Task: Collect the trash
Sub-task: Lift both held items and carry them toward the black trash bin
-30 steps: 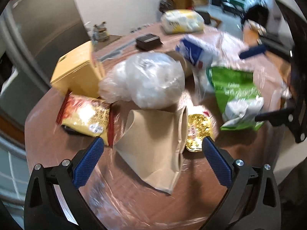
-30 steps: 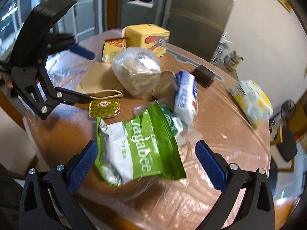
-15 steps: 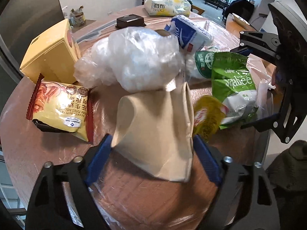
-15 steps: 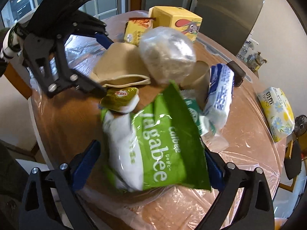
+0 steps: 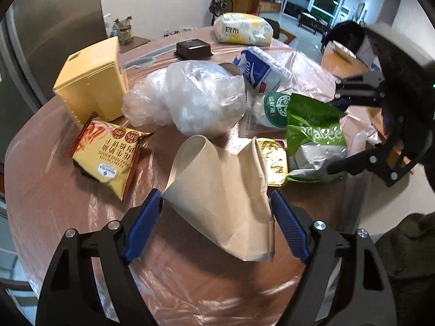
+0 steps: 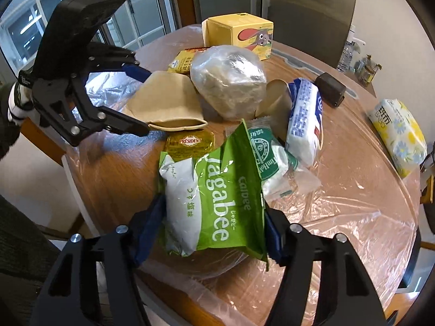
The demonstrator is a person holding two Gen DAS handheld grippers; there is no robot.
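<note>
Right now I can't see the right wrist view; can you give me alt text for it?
The right gripper has its jaws closing on a green snack bag at the near edge of a round table covered in plastic film. Beyond it lie a gold butter pack, a clear plastic bundle and a yellow box, while the left gripper straddles a brown paper bag.

Left gripper (image 5: 216, 214) jaws closing around brown paper bag (image 5: 220, 198), green snack bag (image 5: 312, 133) beside
</note>
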